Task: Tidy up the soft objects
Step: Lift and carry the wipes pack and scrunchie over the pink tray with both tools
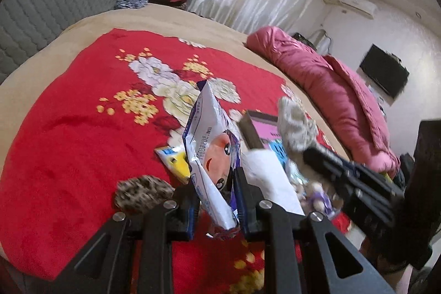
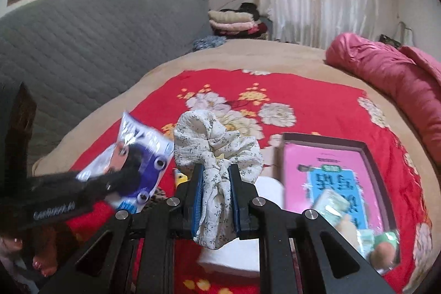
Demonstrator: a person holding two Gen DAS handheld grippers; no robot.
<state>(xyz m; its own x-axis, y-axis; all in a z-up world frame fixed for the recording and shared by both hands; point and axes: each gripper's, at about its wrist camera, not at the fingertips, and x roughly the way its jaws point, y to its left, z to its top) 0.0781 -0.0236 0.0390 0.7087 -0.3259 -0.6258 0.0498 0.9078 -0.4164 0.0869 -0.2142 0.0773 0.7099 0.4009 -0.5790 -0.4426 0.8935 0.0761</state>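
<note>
My left gripper [image 1: 216,183] is shut on a white and purple packet [image 1: 212,139] with a cartoon face, held up above the red floral blanket [image 1: 69,128]. My right gripper [image 2: 216,170] is shut on a bunched white cloth [image 2: 217,139] with small flower print, which puffs out above the pads. In the right wrist view the left gripper [image 2: 129,172] and its packet [image 2: 137,145] are at the left. In the left wrist view the right gripper [image 1: 311,153] with the cloth [image 1: 295,126] is at the right. Both are lifted off the bed.
A dark-rimmed box [image 2: 369,156] holding a pink and blue book lies right of the grippers, small plush toys [image 2: 383,247] at its near end. A leopard-print item [image 1: 140,192], a yellow and blue packet [image 1: 176,159] and a white object [image 1: 270,178] lie below. A pink quilt [image 1: 330,90] lines the bed's right side.
</note>
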